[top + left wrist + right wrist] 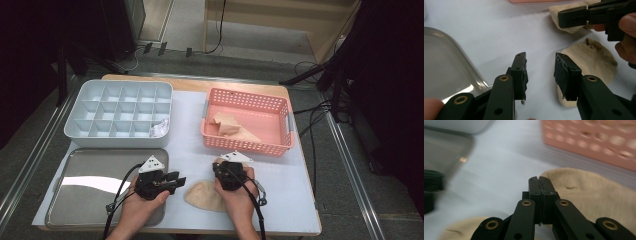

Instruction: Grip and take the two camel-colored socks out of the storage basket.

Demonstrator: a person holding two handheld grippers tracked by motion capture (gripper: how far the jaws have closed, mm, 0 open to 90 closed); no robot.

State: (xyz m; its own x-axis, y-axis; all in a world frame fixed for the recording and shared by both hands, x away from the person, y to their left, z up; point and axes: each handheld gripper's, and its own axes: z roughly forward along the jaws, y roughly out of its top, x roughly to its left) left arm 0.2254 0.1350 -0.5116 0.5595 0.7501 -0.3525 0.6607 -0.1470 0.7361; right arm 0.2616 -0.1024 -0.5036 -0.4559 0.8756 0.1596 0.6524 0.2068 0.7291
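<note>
Two tongs flank the beige sock (205,195) beside the steel tray (90,175): left tongs (177,181) open, empty; right tongs (540,180) closed above it, gripping nothing.

We've got open desk (190,135) between the divider box (120,107) and basket (247,122), so a pass forward works there. Nearer us, the tray (100,185) hems in the left and a sock (202,196) lies between both tongs.

Wooden desk (200,84) under a white cover. Beyond the desk, grey floor (235,62) with black cables (218,30), then a pale wooden frame (280,20). Dark on either side.
</note>
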